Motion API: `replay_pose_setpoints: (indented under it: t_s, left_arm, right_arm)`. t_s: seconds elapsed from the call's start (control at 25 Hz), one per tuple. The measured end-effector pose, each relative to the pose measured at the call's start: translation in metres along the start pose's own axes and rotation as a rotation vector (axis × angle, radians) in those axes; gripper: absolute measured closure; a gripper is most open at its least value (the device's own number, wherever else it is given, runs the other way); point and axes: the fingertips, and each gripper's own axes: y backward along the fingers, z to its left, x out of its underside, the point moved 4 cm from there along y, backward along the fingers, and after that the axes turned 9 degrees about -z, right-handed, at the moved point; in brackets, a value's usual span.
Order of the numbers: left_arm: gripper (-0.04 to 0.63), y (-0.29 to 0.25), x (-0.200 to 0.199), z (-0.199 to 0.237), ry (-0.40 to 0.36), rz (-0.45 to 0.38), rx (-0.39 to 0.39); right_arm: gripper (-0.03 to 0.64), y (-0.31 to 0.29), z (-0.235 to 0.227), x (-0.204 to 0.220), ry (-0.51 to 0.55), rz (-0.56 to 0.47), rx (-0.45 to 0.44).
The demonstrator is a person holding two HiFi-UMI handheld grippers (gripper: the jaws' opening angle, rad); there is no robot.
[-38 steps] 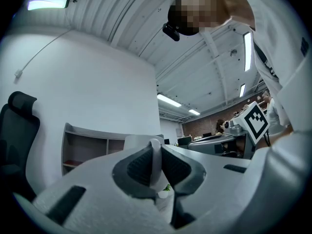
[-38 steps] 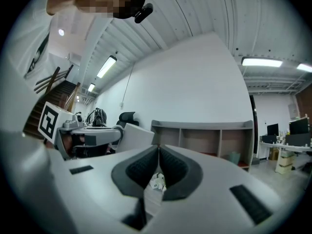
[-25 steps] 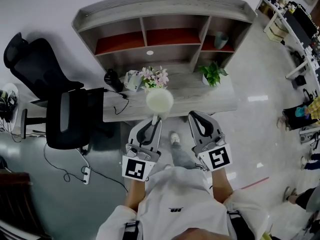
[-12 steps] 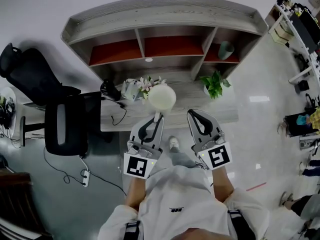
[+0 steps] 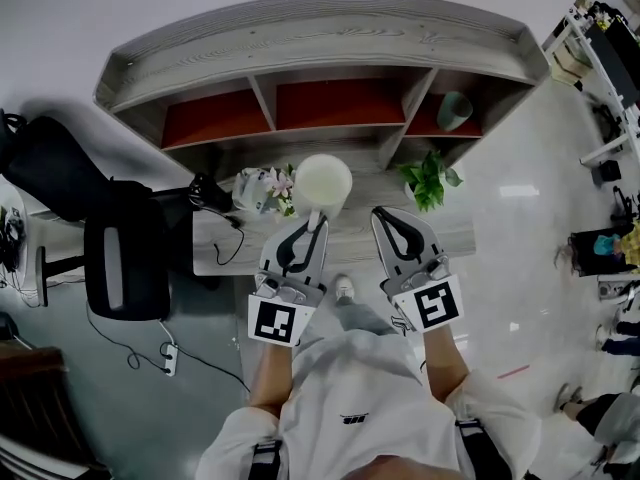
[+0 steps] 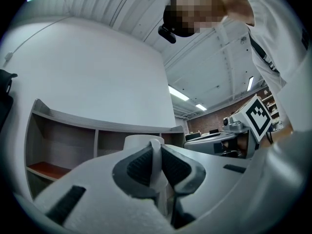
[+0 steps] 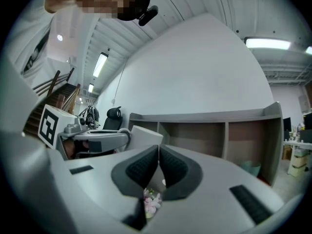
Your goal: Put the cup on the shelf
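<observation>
A white cup (image 5: 321,182) hangs in the air above the desk, just before the middle bays of the grey shelf (image 5: 330,36). My left gripper (image 5: 312,220) is shut on the cup's side, and in the left gripper view its dark pads (image 6: 144,165) pinch a thin white part of the cup (image 6: 141,142). Beside it, my right gripper (image 5: 384,217) is shut with nothing in it. The right gripper view shows the closed right gripper (image 7: 158,153) and the cup (image 7: 144,137) off to the left.
The shelf has open bays with red floors; a teal cup (image 5: 454,110) stands in the right bay. On the desk (image 5: 455,238) below are a green plant (image 5: 428,180), a flower bunch (image 5: 262,188) and a black item with cable. A black chair (image 5: 122,263) stands at left.
Both grippers and the cup have moved forward toward the shelf, which now looks larger and nearer. The cup has gone from over the desk's front to over its rear.
</observation>
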Motion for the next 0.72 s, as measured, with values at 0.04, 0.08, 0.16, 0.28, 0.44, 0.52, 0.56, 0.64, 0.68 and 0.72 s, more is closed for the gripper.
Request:
replay_pose_setpoints:
  t_s: [0.04,0.08,0.16,0.28,0.44,0.52,0.56,0.64,0.68,0.72]
  left_arm:
    - [0.545,-0.004,0.003,0.002,0.001,0.003,-0.002]
    - [0.545,-0.009,0.006,0.004,0.001,0.004,-0.005]
    - [0.545,-0.018,0.011,0.008,0.002,-0.001,-0.01]
    - [0.545,-0.032,0.019,0.015,0.007,-0.007,-0.019]
    - [0.545,-0.047,0.032,0.024,0.012,-0.002,-0.022]
    - [0.545,-0.055,0.038,0.028,0.017,-0.001,-0.026]
    - [0.545,-0.059,0.041,0.03,0.019,-0.001,-0.027]
    - [0.545,-0.066,0.046,0.033,0.022,-0.001,-0.029]
    - [0.545,-0.069,0.049,0.035,0.023,0.0,-0.03]
    - [0.545,-0.072,0.051,0.036,0.026,0.002,-0.031]
  right_arm:
    - [0.586,-0.004,-0.004,0.002,0.0,-0.001,0.0]
    - [0.586,-0.007,-0.008,0.003,-0.002,-0.003,-0.001]
    - [0.586,-0.015,-0.015,0.008,-0.01,-0.003,-0.003]
    - [0.586,-0.025,-0.027,0.017,-0.02,0.002,-0.004]
    - [0.586,-0.036,-0.039,0.031,-0.026,0.02,-0.005]
    - [0.586,-0.042,-0.044,0.037,-0.032,0.024,-0.005]
    - [0.586,-0.044,-0.047,0.039,-0.035,0.025,-0.005]
    - [0.586,-0.048,-0.053,0.046,-0.035,0.035,-0.003]
    - [0.586,-0.05,-0.056,0.048,-0.036,0.038,-0.004]
    - [0.586,-0.053,-0.058,0.049,-0.04,0.038,-0.005]
